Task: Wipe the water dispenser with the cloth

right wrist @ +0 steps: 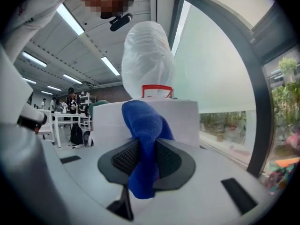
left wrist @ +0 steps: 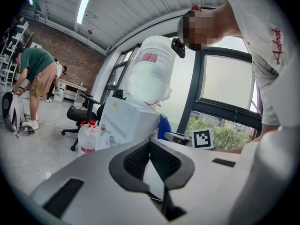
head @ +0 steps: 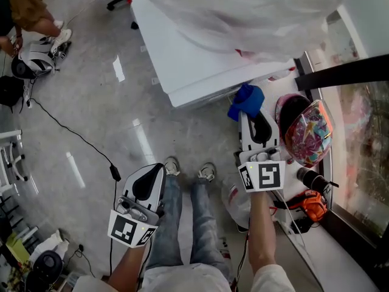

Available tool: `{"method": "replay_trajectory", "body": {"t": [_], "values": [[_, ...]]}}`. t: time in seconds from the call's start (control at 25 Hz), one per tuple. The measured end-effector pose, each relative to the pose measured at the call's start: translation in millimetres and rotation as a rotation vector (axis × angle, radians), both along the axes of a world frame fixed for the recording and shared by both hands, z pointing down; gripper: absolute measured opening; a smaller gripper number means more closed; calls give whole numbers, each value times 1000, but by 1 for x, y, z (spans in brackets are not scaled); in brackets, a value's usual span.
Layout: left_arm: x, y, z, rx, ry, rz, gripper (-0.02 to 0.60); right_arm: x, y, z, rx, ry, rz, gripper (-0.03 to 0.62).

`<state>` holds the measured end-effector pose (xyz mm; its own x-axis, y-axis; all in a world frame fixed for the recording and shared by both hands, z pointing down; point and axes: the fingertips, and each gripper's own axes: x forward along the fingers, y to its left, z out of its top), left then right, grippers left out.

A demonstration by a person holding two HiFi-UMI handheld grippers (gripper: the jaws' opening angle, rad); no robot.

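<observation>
my right gripper (head: pixel 254 118) is pinching the blue fleecy cloth (head: pixel 246 100). in the right gripper view its jaws (right wrist: pixel 146 159) are pressed onto the fabric (right wrist: pixel 143 125), which bunches up above the black pads and hangs down below them. the cloth is held up in front of the white boxy water dispenser (right wrist: pixel 183 117). in the head view it sits just beside the cabinet's near right corner (head: pixel 182 62), but i cannot tell whether it touches the surface. the large water bottle wrapped in clear plastic film (right wrist: pixel 147 60) stands upright on top of the dispenser.

my left gripper (head: pixel 155 173) hangs low over the grey polished floor (head: pixel 91 96), well apart from the dispenser and beside my jeans. in the left gripper view its jaws (left wrist: pixel 151 161) are pressed together at the tips with nothing between them.

a multicoloured helmet (head: pixel 310 132) lies on the window ledge to the right of the cloth. a thin black cable (head: pixel 73 135) trails across the floor on the left, and a person in a green shirt (left wrist: pixel 35 74) bends over in the background.
</observation>
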<state>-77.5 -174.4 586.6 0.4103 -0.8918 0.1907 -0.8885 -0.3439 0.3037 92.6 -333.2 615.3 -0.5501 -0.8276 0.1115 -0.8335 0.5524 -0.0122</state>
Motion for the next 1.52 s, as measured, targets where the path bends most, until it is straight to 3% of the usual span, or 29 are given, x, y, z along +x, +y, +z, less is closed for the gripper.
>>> {"method": "replay_trajectory", "body": {"t": [0.28, 0.44, 0.6, 0.88, 1.08, 1.52], "values": [[-25, 17, 11, -18, -9, -31, 11, -131, 59, 13, -38, -119, -210, 97], [-36, 20, 14, -26, -15, -47, 11, -161, 71, 25, -79, -113, -269, 97], [-37, 18, 17, -28, -14, -50, 11, -136, 49, 31, -88, -89, -215, 97], [-16, 8, 19, -33, -7, -22, 11, -42, -4, 37, -53, -24, -58, 97], [-3, -1, 19, -29, -11, -11, 11, 10, -42, 41, -32, 27, -1, 97], [3, -7, 26, -40, -16, -21, 11, 65, -73, 51, -31, 103, 63, 97]]}}
